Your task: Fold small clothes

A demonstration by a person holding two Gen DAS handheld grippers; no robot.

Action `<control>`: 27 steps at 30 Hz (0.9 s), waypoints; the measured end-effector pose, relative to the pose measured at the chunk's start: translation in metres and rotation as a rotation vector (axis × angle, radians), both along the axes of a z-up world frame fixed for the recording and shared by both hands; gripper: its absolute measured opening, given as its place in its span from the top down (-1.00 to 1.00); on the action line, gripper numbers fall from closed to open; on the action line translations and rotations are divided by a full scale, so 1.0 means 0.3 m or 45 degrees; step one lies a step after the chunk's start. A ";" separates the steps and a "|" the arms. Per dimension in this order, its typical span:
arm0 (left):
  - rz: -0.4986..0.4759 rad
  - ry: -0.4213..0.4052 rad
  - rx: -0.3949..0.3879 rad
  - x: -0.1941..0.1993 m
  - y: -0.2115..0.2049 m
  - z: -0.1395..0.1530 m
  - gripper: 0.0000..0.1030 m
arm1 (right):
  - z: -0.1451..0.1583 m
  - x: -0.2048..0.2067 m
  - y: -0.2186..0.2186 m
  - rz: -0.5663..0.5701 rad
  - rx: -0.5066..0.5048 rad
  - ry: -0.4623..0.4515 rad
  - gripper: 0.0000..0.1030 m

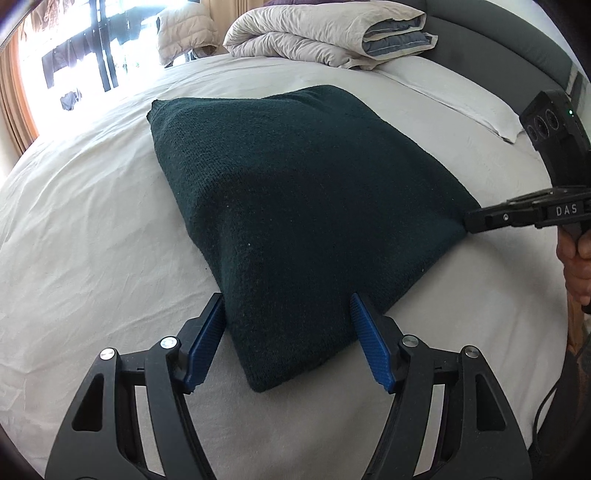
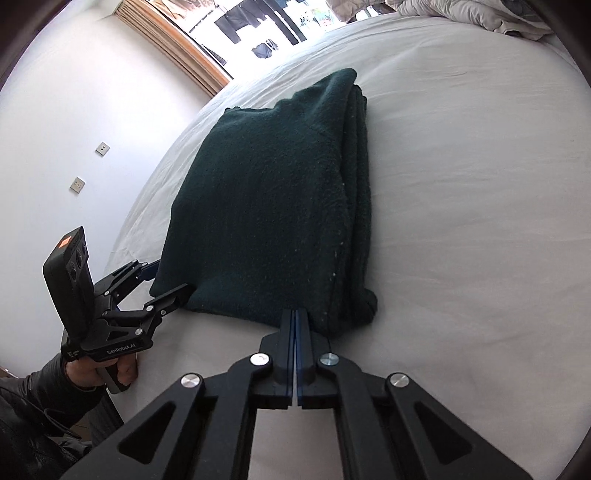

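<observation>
- Since the dark green sweater [image 1: 295, 206] is already folded into a thick, roughly square bundle, it is left lying flat on the white bed sheet [image 1: 92, 229], near the edge where the person stands, so that its corners can be reached from both sides.
- Stacked layers are shown along one side of the bundle in the right wrist view, which suggests that the folding is nearly finished and only squaring up is left.
- At the far end of the bed a folded quilt [image 1: 325, 33] and a pillow [image 1: 461, 96] are kept well apart from the sweater.
- The left gripper [image 1: 288, 325] is held at the near corner of the bundle, its jaws spread wide to either side of that corner; one blue pad [image 1: 207, 339] is seen just beside the knit, though whether it presses on it cannot be told for certain.
- The right gripper [image 2: 295, 325] is brought to the neighbouring corner with its jaws clenched fully together; nothing is seen between them, and the tips appear only to touch the sweater's edge.
</observation>
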State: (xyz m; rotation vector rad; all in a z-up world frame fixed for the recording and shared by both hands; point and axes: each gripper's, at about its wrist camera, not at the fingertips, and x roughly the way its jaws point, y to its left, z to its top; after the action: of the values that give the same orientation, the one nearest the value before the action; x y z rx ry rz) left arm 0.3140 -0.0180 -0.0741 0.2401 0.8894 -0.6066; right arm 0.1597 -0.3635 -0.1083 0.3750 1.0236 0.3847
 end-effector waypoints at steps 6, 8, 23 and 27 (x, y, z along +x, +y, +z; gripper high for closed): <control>0.031 -0.087 -0.143 0.101 -0.018 0.118 -0.30 | 0.118 0.143 0.046 0.019 0.183 -0.120 0.53; 0.045 -0.102 -0.181 0.182 -0.039 0.143 -0.30 | 0.127 0.253 0.060 0.038 0.295 -0.132 0.52; 0.181 -0.016 -0.200 0.506 -0.091 0.033 -0.39 | -0.072 0.645 -0.123 -0.333 0.505 0.010 1.00; 0.281 -0.041 -0.325 0.455 0.016 0.067 -0.40 | -0.029 0.500 -0.220 -0.422 0.461 -0.099 0.57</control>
State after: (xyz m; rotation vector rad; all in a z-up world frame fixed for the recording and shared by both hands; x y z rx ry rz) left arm 0.4504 -0.0131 -0.0540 -0.0780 0.7857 -0.5033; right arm 0.3098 -0.4296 -0.1170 0.8372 0.7958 0.2808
